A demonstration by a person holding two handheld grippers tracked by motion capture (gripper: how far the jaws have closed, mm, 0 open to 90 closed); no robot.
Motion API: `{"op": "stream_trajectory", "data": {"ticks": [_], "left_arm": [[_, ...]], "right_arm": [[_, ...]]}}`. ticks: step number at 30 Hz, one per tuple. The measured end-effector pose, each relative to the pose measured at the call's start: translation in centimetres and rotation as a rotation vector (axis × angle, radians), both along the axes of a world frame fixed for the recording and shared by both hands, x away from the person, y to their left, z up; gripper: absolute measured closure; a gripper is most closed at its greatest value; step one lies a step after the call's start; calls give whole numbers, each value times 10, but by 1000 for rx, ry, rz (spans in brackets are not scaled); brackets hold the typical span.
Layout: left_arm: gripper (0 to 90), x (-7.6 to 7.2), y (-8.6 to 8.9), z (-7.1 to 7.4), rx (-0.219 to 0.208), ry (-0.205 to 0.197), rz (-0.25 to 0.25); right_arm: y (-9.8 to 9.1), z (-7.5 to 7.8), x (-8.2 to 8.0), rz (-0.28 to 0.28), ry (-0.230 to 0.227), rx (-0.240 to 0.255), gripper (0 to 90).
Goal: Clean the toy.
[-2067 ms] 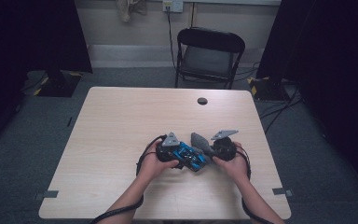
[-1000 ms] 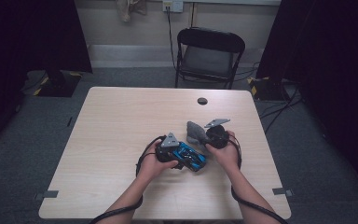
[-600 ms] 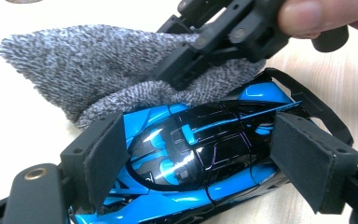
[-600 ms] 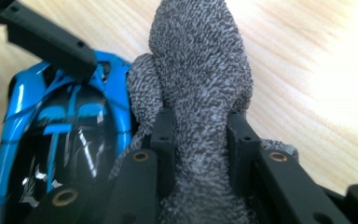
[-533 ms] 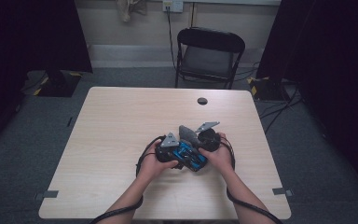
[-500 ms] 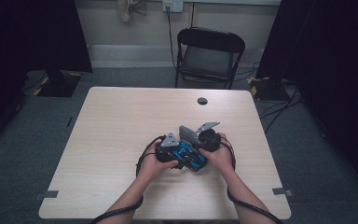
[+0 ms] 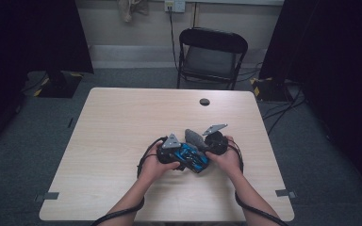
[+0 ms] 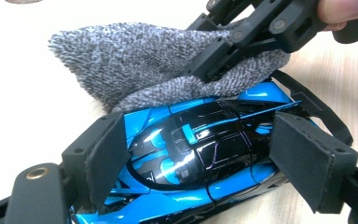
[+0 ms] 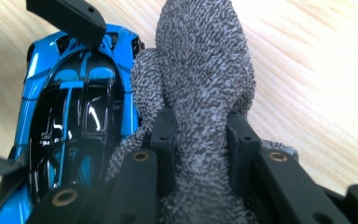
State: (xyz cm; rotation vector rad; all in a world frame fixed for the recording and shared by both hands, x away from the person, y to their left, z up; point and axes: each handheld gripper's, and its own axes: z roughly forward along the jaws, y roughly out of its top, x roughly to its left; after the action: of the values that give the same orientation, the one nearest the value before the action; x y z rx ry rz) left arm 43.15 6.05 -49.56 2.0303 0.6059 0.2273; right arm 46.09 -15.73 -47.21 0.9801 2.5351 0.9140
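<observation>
STEP: wipe toy car – near table edge, centre | LEFT: left gripper clamps car sides | RIGHT: right gripper pinches grey cloth | TIP: keep clamp steady – drag cloth lightly along bodywork

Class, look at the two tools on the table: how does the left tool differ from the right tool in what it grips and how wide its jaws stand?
The left tool clamps a glossy blue and black toy car by its sides; the right tool pinches a soft grey cloth. The left tool's jaws stand wide apart, the right tool's jaws nearly together. Both are black, hand-held, and meet at the car, where the cloth touches its body.
</observation>
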Motion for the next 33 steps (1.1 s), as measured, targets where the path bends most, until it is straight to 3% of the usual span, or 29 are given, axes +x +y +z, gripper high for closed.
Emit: {"op": "stream_trajectory", "data": {"ticks": [23, 33], "left_arm": [[190, 0, -1, 1, 8, 4, -1], [190, 0, 0, 0, 3, 1, 1]], "right_arm": [[-31, -1, -22, -22, 4, 44, 697], [-45, 0, -30, -22, 14, 32, 697]]}}
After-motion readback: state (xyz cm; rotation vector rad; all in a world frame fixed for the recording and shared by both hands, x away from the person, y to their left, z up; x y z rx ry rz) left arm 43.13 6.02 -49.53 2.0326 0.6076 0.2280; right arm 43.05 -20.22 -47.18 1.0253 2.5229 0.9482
